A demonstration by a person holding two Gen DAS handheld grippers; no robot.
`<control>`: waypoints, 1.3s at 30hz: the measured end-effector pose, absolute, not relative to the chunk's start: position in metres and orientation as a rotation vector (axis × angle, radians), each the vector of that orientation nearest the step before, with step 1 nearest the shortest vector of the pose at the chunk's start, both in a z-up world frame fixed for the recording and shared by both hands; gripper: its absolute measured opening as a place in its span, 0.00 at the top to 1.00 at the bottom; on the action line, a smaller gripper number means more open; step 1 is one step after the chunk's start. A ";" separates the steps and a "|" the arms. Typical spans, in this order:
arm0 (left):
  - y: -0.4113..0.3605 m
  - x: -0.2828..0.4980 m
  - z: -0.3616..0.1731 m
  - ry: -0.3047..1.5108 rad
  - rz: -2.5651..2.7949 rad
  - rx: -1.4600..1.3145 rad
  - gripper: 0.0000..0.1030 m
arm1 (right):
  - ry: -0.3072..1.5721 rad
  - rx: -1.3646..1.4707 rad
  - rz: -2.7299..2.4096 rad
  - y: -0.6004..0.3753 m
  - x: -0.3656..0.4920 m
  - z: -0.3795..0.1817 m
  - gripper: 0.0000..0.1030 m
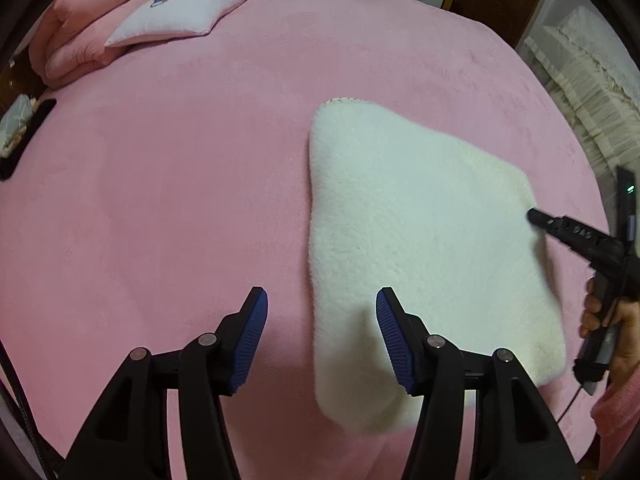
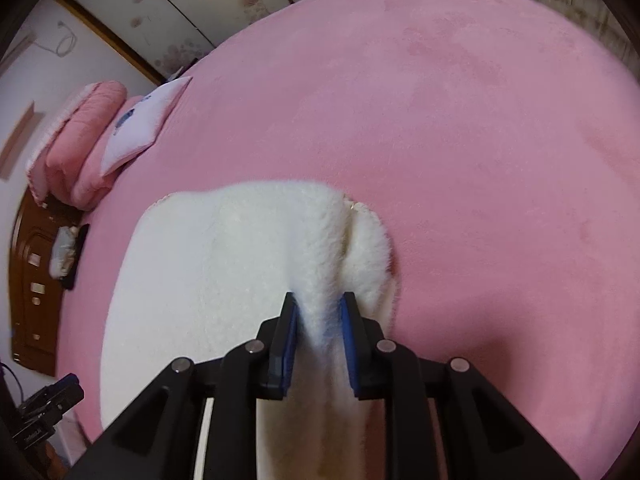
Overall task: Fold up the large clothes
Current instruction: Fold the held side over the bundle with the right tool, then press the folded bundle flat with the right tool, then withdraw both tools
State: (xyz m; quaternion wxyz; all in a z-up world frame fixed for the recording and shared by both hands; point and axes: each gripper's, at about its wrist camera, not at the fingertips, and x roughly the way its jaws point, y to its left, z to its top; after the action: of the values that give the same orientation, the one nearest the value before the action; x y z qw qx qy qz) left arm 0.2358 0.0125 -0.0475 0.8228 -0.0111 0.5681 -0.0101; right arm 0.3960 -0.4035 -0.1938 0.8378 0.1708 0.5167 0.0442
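The fluffy white fleece garment (image 1: 420,240) lies folded into a thick, rounded pad on the pink plush bed cover (image 1: 180,200), toward the near right part of the bed, with its long left edge running straight away from the near edge and its far end narrowing to a rounded corner where a thin trim shows. The left gripper (image 1: 322,300) hangs above the near edge of the bed with its blue-padded jaws parted and holding nothing — one finger over bare pink cover, the other over the garment's left margin. The right gripper (image 2: 318,308) is clenched on a raised ridge of the white fleece, the pile bulging up between its blue pads (image 2: 290,332), and a second flap of fleece with a pale lining stands just right of that ridge. In the left wrist view, that right gripper comes in from the right edge, its black tip at the garment's right border, with a hand (image 1: 612,328) and a pink sleeve (image 1: 618,408) behind it. Wide bare cover stretches left of and beyond the garment. At the far left corner sit a stack of folded pink quilts (image 1: 76,28) and a white cushion with a blue print (image 1: 180,12). Panels with a faint floral pattern (image 2: 224,8) stand beyond the far edge, and a dark wooden headboard (image 2: 30,280) shows in the right wrist view.
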 end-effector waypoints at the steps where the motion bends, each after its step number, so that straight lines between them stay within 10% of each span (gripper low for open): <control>1: 0.009 0.238 -0.046 1.202 -0.015 0.004 0.45 | 1.063 0.304 0.049 -0.399 0.392 -0.180 0.81; 9: -0.020 0.298 -0.049 1.235 -0.127 -0.004 0.44 | 1.039 0.259 0.316 -0.348 0.398 -0.157 0.76; 16: -0.047 0.337 -0.108 1.305 -0.106 0.100 0.44 | 1.162 0.328 0.333 -0.328 0.414 -0.215 1.00; 39: -0.021 0.212 -0.083 1.291 -0.211 0.029 0.44 | 1.185 0.265 0.325 -0.310 0.283 -0.185 1.00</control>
State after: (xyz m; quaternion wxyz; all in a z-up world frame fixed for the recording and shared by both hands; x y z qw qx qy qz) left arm 0.2120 -0.0214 -0.0833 0.7936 0.0134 0.6004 -0.0979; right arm 0.2827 -0.3096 -0.1853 0.8090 0.1242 0.5541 0.1521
